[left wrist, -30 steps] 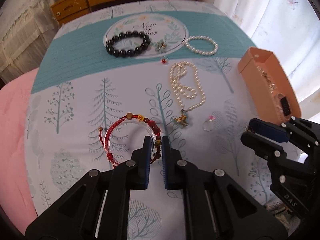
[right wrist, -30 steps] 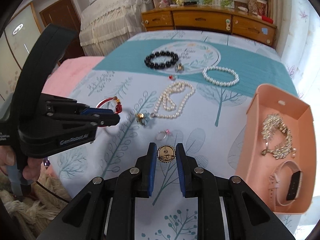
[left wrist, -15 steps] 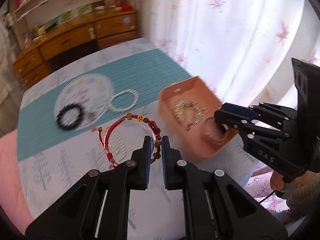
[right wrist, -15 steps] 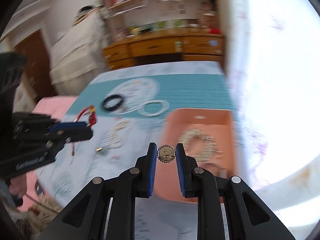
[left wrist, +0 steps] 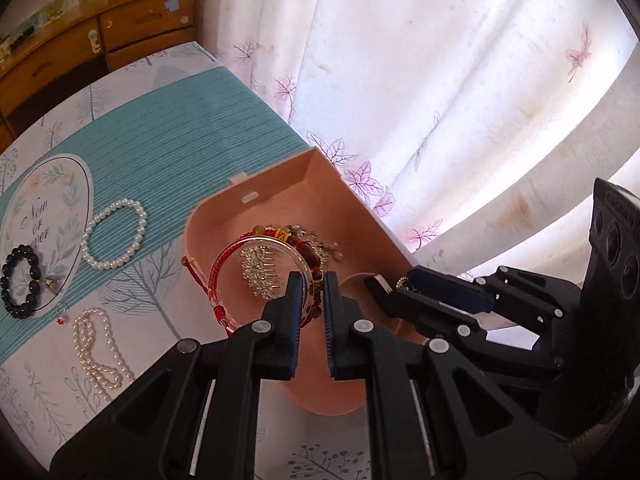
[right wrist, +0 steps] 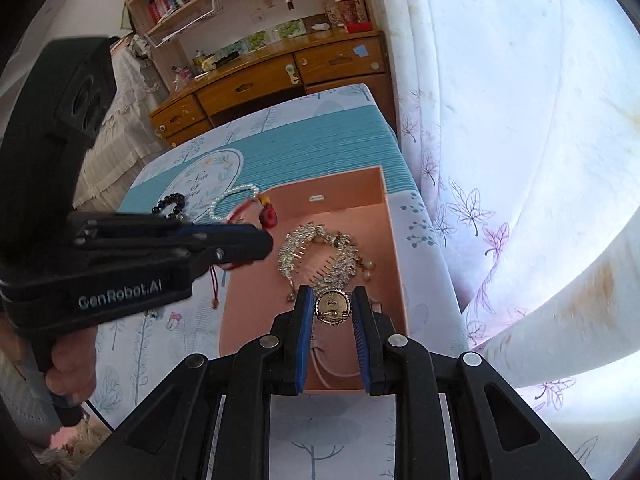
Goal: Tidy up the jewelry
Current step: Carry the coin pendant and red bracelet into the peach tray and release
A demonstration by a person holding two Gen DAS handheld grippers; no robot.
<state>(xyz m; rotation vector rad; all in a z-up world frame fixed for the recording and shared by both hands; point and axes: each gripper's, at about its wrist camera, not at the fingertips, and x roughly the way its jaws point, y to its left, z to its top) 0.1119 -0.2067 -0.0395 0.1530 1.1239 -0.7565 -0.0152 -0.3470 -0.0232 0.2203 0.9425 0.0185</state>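
My left gripper (left wrist: 311, 286) is shut on a red cord bracelet with red beads (left wrist: 256, 276) and holds it above the open pink box (left wrist: 280, 196). My right gripper (right wrist: 332, 308) is shut on a round gold pendant (right wrist: 332, 309) and holds it over the same box (right wrist: 360, 200). A silver rhinestone hair comb (right wrist: 320, 252) lies inside the box. The right gripper shows in the left wrist view (left wrist: 400, 286), at the box's right side. The left gripper shows in the right wrist view (right wrist: 256, 240), at the box's left edge.
On the tablecloth lie a pearl bracelet (left wrist: 114, 240), a black bead bracelet (left wrist: 22, 280), a long pearl necklace (left wrist: 96, 356) and a small ring (right wrist: 173, 319). A white curtain (left wrist: 440, 100) hangs just right of the box. A wooden dresser (right wrist: 272, 80) stands behind.
Both grippers have swung right from over the tablecloth to above the pink box, each still holding its piece. The box now sits directly under both.
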